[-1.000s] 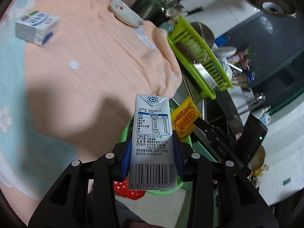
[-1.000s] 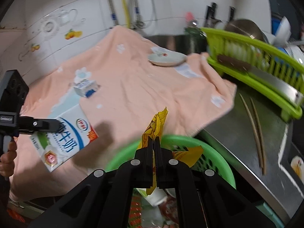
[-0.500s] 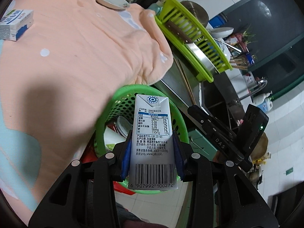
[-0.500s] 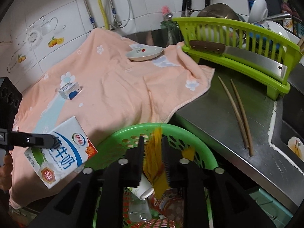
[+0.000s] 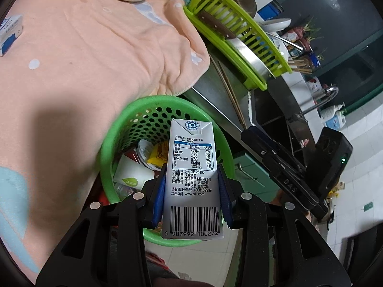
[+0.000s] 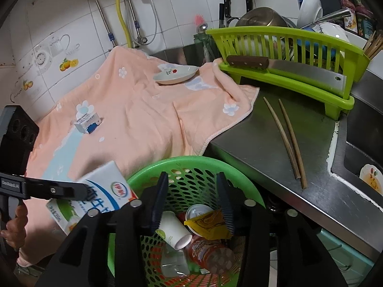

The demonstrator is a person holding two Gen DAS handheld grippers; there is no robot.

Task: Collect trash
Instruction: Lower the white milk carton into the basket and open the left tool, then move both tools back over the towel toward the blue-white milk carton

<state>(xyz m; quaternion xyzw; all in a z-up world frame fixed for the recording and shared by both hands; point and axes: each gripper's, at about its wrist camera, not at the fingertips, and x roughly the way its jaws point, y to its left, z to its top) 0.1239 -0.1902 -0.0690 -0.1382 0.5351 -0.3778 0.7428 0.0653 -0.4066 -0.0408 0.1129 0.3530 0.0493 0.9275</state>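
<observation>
- Right now my left gripper point(image 5: 191, 191) is held out over the near rim of the green basket point(image 5: 107, 143), and from the right wrist view it reaches in from the left side with the person's hand point(image 6: 14, 224) on its handle.
- Its jaws are clamped on the milk carton point(image 5: 191, 179), gripping both side faces; the carton stands upright in the left wrist view, barcode toward the camera.
- My right gripper point(image 6: 191, 203) hovers above the basket's opening, tilted downward, with its fingers point(image 6: 158, 201) spread wide apart and nothing between them.
- Below it the basket holds a yellow wrapper point(image 6: 208, 224), a white paper cup point(image 6: 172, 234), a red snack can point(image 6: 210, 256) and a clear plastic bottle point(image 6: 174, 263) (all lying loose, overlapping).
- A second, smaller milk carton point(image 6: 87, 123) sits on the peach towel point(image 6: 143, 119), well apart from the basket.
- The towel covers the counter on the left; a shallow dish point(image 6: 176, 75) rests near its far edge.
- To the right, bare steel counter point(image 6: 263, 143) carries two chopsticks point(image 6: 287, 141) lying side by side.
- Behind them a lime dish rack point(image 6: 287, 71) has a cleaver point(image 6: 287, 68) propped along its front, with a sink point(image 6: 363, 134) at the far right and white tiled wall point(image 6: 71, 24) behind.
</observation>
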